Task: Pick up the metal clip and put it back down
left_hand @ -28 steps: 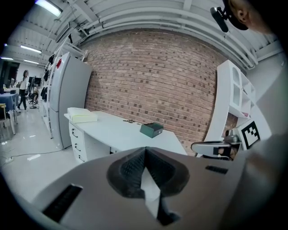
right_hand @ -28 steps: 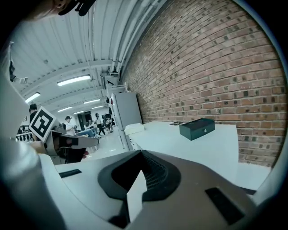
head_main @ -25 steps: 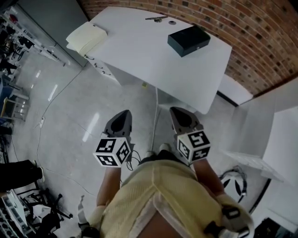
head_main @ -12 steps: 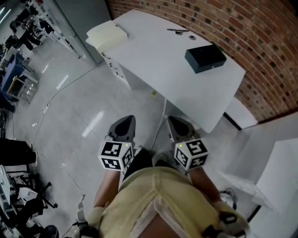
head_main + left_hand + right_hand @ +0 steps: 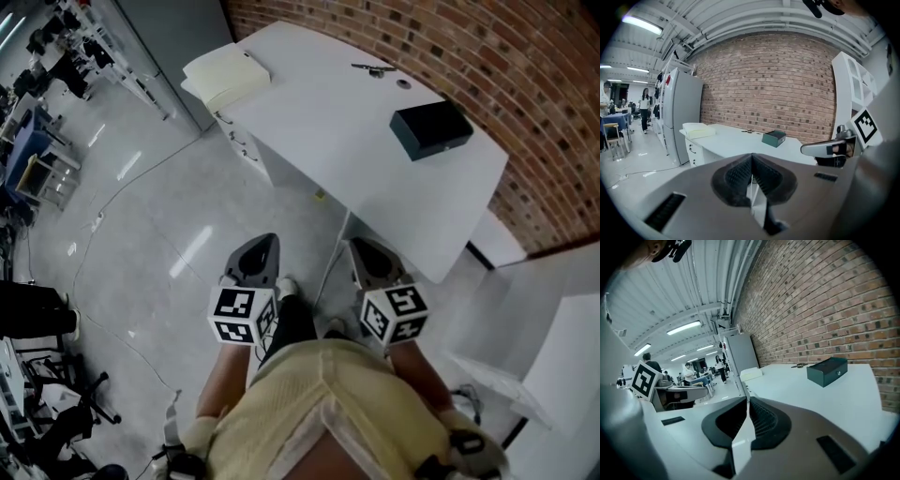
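The metal clip (image 5: 373, 69) lies near the far edge of the white table (image 5: 319, 122), small and dark; it also shows as a speck in the left gripper view (image 5: 747, 131) and the right gripper view (image 5: 799, 365). My left gripper (image 5: 265, 244) and right gripper (image 5: 362, 247) hang side by side over the floor, short of the table's near edge and well away from the clip. Both are shut with nothing between the jaws, as seen on the left gripper (image 5: 751, 161) and the right gripper (image 5: 749, 404) up close.
A dark green-black box (image 5: 430, 129) sits on the table right of the clip, with a small round thing (image 5: 403, 83) between them. A cream stack (image 5: 228, 77) lies on the table's left end. A brick wall (image 5: 487, 56) backs the table. White shelving (image 5: 562, 356) stands at right.
The table has drawn nearer and slid rightward in the head view as the person moved toward it. Both grippers advanced together, still shut and empty.
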